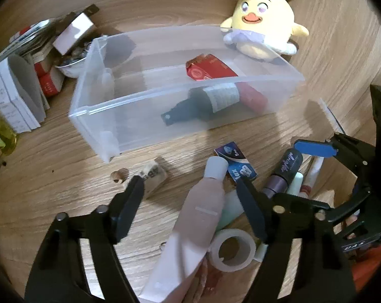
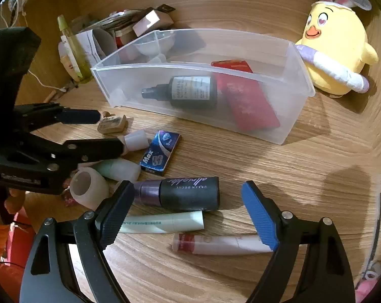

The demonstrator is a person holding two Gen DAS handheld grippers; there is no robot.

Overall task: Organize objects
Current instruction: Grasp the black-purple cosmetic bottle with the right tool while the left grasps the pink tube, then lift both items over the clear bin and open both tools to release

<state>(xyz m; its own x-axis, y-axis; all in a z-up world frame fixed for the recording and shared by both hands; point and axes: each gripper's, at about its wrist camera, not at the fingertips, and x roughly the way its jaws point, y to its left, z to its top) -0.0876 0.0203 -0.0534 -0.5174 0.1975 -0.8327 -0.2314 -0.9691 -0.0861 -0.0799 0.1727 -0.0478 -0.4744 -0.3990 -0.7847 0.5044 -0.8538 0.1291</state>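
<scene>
Both the left gripper and the right gripper are spread apart and hold nothing, the pink tube lies between the left one's fingers, and I judge the task barely begun: only the dark spray bottle and 2 red packs lie in the clear bin, while tubes, the tape roll and the blue Max pack wait on the tabletop before it.

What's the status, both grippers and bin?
Left gripper open over pink tube. Right gripper open over black bottle. Bin holds dark bottle, red packet. Nothing blocking.

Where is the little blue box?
In both views the little blue box lies flat on the wooden table, just in front of the clear bin, beside the pink tube's cap.
</scene>
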